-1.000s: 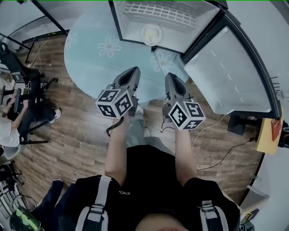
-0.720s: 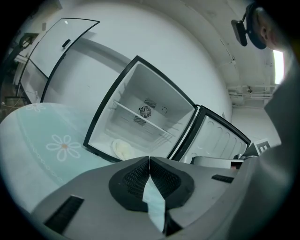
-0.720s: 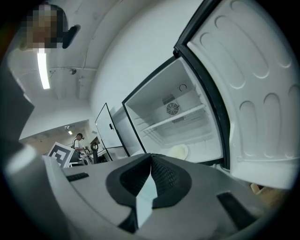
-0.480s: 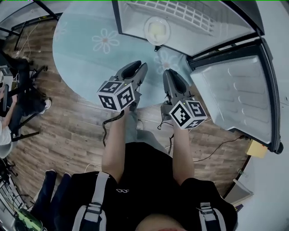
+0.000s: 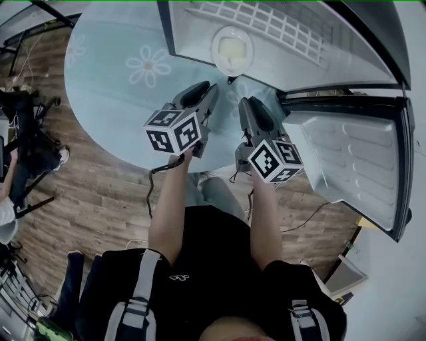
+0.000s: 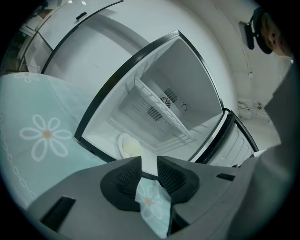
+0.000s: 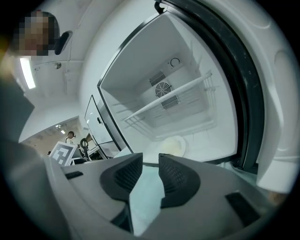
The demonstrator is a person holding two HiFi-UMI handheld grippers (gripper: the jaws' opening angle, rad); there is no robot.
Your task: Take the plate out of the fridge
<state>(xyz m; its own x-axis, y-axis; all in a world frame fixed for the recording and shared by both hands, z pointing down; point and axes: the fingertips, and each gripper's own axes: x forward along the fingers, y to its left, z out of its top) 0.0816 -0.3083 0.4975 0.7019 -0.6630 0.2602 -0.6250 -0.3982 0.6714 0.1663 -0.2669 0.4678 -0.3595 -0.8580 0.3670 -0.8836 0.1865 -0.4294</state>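
Plate (image 5: 232, 48): unheld. Left gripper (image 5: 208, 90): jaws just opened, apart, nothing between. Right gripper (image 5: 243, 106): same, jaws just opened wider, empty. Both over the flowered rug (image 5: 120, 86), aimed at the open fridge (image 5: 319, 46). Plate lies on the fridge's bottom, near its front edge, below the wire shelf (image 5: 266, 20), ahead of both grippers.
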